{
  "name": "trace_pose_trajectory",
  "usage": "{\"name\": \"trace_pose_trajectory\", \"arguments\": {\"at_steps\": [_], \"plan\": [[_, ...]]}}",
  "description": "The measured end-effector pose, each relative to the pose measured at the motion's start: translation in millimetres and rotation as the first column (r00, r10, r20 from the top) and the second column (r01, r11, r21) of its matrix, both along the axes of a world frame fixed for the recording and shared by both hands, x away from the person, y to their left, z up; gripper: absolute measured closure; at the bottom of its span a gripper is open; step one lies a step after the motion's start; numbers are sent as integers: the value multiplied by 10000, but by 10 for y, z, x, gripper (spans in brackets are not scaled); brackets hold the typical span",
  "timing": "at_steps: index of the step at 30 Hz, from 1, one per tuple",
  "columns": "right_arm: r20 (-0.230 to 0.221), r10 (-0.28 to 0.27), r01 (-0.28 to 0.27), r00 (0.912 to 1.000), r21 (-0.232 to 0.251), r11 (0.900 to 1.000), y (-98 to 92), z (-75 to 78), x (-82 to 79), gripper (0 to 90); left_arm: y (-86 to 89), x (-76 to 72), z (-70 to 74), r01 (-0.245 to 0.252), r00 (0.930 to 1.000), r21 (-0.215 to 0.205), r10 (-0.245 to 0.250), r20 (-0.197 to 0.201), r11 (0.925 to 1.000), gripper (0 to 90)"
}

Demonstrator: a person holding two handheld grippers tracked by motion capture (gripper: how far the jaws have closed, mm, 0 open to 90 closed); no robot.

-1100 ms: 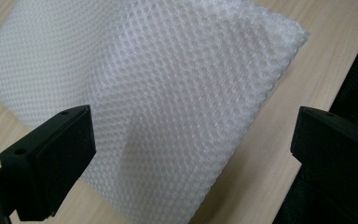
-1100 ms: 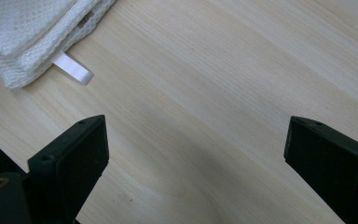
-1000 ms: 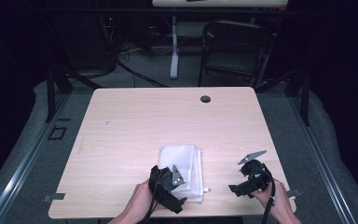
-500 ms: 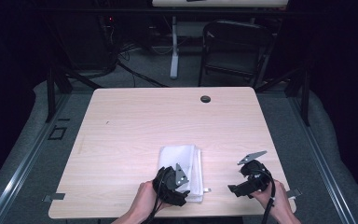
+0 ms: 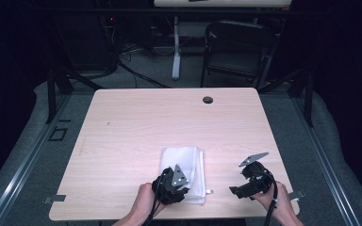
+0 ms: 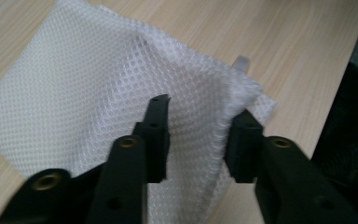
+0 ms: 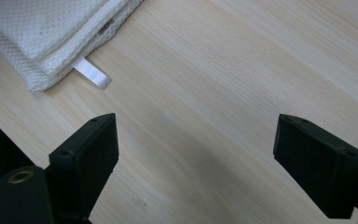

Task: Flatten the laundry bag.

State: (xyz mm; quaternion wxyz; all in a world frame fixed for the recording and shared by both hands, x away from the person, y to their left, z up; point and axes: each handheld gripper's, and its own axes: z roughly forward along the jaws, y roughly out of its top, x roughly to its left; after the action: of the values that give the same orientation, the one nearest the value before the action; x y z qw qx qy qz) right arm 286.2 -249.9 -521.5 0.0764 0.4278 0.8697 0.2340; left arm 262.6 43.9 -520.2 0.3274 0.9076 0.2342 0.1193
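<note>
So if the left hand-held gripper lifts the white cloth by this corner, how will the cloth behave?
Probably floppy: the cloth is thin mesh, folded in layers, and one layer already curls up between the jaws. The folds would likely fall open and hang. It looks light, and the weave should not slip much.

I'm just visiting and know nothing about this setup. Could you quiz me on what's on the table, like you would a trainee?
1. True or false: the right hand-held gripper grips the cloth.
2. Which gripper has cloth between its jaws? A) left B) right
3. Fill in: a small white ___ sticks out from the cloth's edge.

Key:
1. False; its jaws stand wide apart over bare table.
2. A, the left hand-held gripper.
3. Tag.
</note>
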Motion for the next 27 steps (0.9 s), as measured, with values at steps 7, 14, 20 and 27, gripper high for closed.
{"name": "trace_pose_trajectory", "arguments": {"at_steps": [7,14,20,27], "plan": [[26,206,-206,9998,127,9997,72,17,-4,262,78,-15,57,-240,9996,-512,248,152,9984,860],[129,352,-355,9993,237,9991,165,34,14,425,153,-29,117,-526,9980,-874,555,308,9948,872],[152,604,-607,9981,197,9980,256,44,34,678,201,-28,150,-567,9979,-962,594,246,9937,873],[116,853,-855,9963,165,9962,366,58,46,866,218,-30,164,-564,9984,-1141,560,-66,9919,872]]}}
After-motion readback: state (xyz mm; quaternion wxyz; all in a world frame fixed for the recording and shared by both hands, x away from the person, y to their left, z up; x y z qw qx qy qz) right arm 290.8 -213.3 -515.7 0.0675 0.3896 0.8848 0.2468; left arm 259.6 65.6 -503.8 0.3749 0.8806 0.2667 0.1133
